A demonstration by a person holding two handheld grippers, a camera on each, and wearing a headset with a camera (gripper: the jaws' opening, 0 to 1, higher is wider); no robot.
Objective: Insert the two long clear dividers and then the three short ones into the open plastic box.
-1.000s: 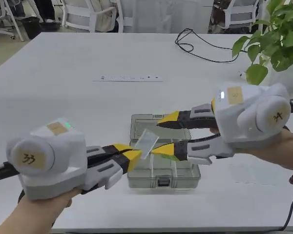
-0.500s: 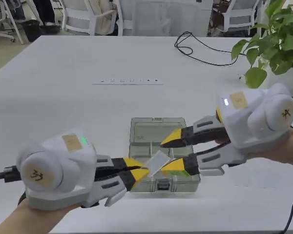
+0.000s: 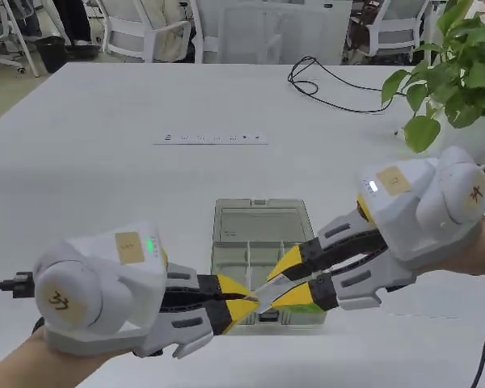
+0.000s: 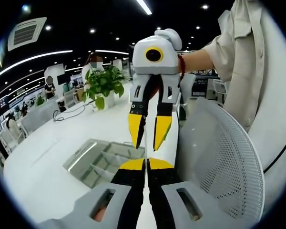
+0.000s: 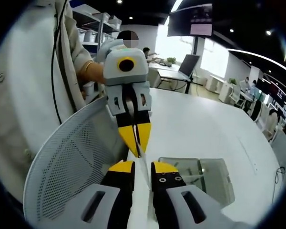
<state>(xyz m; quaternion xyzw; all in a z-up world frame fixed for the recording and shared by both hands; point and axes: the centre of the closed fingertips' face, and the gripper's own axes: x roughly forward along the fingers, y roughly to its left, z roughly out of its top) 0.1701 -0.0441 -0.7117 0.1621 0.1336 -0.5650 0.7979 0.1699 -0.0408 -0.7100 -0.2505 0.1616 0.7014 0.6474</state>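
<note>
Divider (image 3: 264, 293), short and clear, hangs just above the box (image 3: 263, 220) front, clamped in the left tongs (image 3: 244, 305); the right tongs (image 3: 284, 281) stand apart around it. Handover looks due: right tongs close, left release.

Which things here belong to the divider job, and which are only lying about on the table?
Job in hand: box; clear divider; left tool, shut on the divider; right tool, open.

Lying about: black cable; plant; white strip; chairs behind the table.
</note>
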